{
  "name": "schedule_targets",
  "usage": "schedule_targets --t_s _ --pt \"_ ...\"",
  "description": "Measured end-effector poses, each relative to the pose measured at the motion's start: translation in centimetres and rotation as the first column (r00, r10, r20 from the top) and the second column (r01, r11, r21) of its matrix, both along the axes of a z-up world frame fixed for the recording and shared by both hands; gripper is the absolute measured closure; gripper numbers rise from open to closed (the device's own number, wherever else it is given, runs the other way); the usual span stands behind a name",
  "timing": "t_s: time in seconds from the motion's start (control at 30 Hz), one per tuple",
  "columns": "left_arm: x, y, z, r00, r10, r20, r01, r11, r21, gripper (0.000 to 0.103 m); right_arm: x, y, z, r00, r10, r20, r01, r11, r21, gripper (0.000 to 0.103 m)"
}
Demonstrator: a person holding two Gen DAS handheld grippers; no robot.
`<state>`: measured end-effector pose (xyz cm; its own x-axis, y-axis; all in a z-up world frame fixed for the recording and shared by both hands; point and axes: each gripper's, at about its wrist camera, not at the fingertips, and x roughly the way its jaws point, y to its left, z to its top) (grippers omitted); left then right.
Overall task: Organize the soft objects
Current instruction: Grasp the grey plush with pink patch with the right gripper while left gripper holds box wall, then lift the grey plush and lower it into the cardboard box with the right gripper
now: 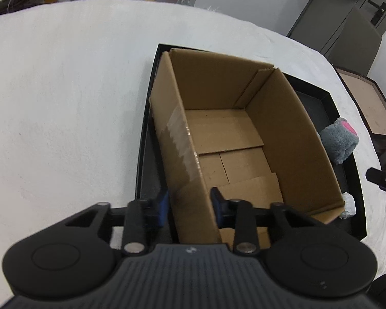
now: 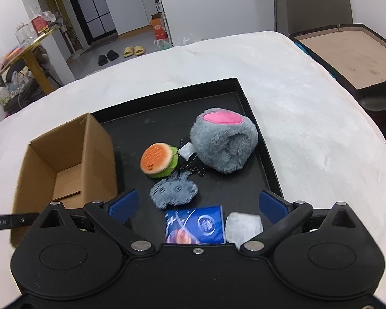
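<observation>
An open cardboard box [image 1: 231,139] stands in a black tray [image 1: 347,180] on a white cloth. My left gripper [image 1: 190,206] is shut on the box's left wall, one finger on each side. The box is empty inside and also shows in the right wrist view [image 2: 64,164]. My right gripper [image 2: 198,206] is open and empty above the tray [image 2: 167,103]. Ahead of it lie a grey fluffy patch [image 2: 173,190], a burger plush [image 2: 158,161], a grey plush with a pink patch [image 2: 224,140], a blue packet [image 2: 195,225] and a white soft piece [image 2: 243,226]. The grey plush [image 1: 339,141] shows beyond the box.
The white cloth [image 2: 308,128] covers the table around the tray. A brown board with a dark frame [image 2: 347,51] stands off the table's right side. A black strap with white specks [image 2: 193,166] lies between the burger and the grey plush.
</observation>
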<state>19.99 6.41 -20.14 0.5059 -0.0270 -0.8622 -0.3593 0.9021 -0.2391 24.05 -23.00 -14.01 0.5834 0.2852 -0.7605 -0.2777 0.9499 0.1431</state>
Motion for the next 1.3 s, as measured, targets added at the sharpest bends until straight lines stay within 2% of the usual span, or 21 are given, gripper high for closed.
schedule_targets --t_s 0.27,0.6,0.87,1.1,1.13,1.23,1.3 --pt "1.0 0.8 -0.2 1.0 0.016 -0.002 -0.016 0.999 0.029 0.082 3.1 -0.3 -1.6 1.0 -0.01 -0.005 0.009 1.0 -0.029 0.002" --pt "0.9 1.9 -0.1 1.0 0.015 -0.009 -0.015 1.0 -0.002 0.082 5.8 0.6 -3.3 1.0 0.016 0.013 -0.015 0.998 -0.064 0.001" --pt "1.4 2.9 -0.1 0.999 0.041 -0.008 -0.041 0.998 -0.052 0.081 7.5 2.5 -4.5 0.997 0.048 0.054 -0.039 0.988 -0.149 0.0" --pt "1.3 3.0 -0.2 0.999 0.046 0.003 -0.046 0.997 -0.054 0.081 8.1 3.8 -5.8 0.993 0.056 0.104 -0.03 0.971 -0.236 0.0" --pt "1.2 3.1 -0.3 0.999 0.049 0.003 -0.049 0.997 -0.058 0.081 8.2 4.0 -6.0 0.993 0.057 0.107 -0.029 0.968 -0.25 0.003" --pt "0.9 3.2 -0.3 0.999 0.052 0.0 -0.052 0.997 -0.065 0.081 8.2 4.2 -6.6 0.991 0.055 0.118 -0.018 0.956 -0.294 0.026" --pt "0.9 3.2 -0.2 0.998 0.059 -0.004 -0.059 0.996 -0.067 0.081 8.2 3.8 -6.6 0.994 0.036 0.108 -0.005 0.961 -0.276 0.032"
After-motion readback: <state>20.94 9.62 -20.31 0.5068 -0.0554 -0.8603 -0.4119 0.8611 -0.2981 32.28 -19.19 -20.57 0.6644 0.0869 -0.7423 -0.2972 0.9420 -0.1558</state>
